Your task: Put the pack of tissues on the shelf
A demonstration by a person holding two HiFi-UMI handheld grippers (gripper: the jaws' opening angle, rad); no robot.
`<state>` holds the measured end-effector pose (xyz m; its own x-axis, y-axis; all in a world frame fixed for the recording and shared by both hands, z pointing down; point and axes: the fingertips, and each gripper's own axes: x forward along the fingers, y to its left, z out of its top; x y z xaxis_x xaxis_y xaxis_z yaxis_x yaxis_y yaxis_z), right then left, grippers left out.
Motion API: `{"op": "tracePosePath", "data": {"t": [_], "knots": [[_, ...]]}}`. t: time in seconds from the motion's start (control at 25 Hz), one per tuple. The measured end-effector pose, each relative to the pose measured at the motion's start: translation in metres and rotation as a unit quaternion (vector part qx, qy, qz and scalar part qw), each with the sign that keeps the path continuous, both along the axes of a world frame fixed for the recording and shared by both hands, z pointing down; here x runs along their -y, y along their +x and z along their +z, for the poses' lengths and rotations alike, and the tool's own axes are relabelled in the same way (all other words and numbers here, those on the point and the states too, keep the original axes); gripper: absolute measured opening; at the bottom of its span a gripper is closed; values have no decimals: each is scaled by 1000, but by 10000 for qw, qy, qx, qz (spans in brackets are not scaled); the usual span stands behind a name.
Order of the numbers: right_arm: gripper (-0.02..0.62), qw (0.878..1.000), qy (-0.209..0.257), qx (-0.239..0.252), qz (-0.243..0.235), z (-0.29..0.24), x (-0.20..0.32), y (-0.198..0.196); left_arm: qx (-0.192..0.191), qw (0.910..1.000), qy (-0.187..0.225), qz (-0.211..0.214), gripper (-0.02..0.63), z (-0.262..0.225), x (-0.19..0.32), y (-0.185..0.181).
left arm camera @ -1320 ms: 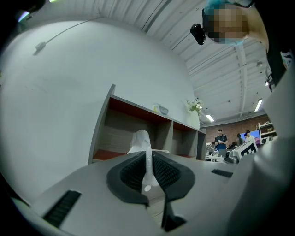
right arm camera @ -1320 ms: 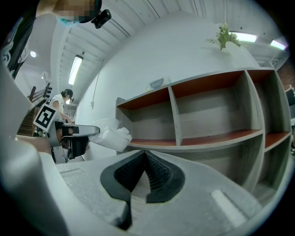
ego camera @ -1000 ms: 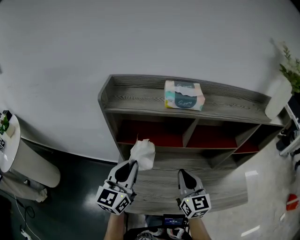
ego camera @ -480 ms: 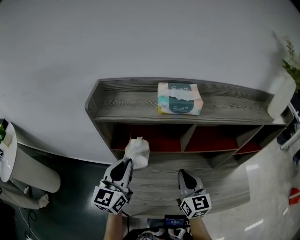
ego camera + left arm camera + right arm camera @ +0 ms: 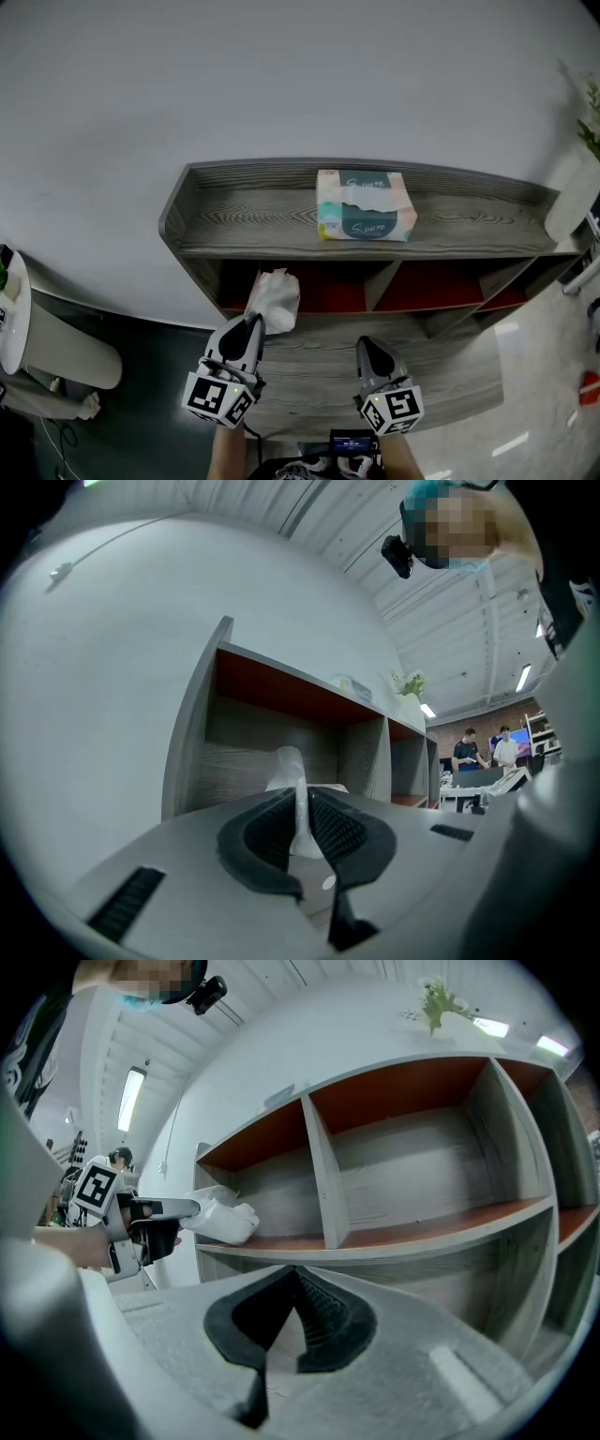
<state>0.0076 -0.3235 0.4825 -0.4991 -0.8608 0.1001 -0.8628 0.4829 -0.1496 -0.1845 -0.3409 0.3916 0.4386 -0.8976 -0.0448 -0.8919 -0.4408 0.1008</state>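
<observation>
- Shelf [image 5: 244,211]: grey wood-grain unit against a white wall; the top board has a raised lip along its back and left end, and its front edge has none.
- Pack of tissues [image 5: 366,206]: lies flat on the top board, about mid-length and nearer the front edge than the back lip. Bare board runs on either side of it, with the longer stretch to the left.
- Below the top board are red-backed compartments split by upright dividers, open to the front. The right gripper view looks straight into two of them.
- A lower board juts forward under the compartments, and both claws sit over its front part.
- Right end of the shelf: white pot [image 5: 572,197] with a green plant [image 5: 591,131], well apart from the pack.
- Left of the shelf: dark floor and a round white desk [image 5: 9,309], clear of the shelf's end panel.
- Left claw [image 5: 255,323]: pointing level at the left compartment, pinching a white crumpled wad [image 5: 274,298]. A thin fold is clamped between the pads and the bulk sticks out past the tips.
- In the right gripper view the wad sits at the left end of the compartment's floor board; whether it touches is unclear.
- Right claw [image 5: 367,349]: tips pressed together with nothing between them, pointing at the shelf beside the centre divider, apart from the left claw.
</observation>
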Motion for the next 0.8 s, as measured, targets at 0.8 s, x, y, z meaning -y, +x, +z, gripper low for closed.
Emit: {"op": "tracePosePath", "data": {"t": [0.8], "knots": [[5,9999,-51,-130,90,6,27,9,-7,9996,-77,-255,37,19,45,6]]}}
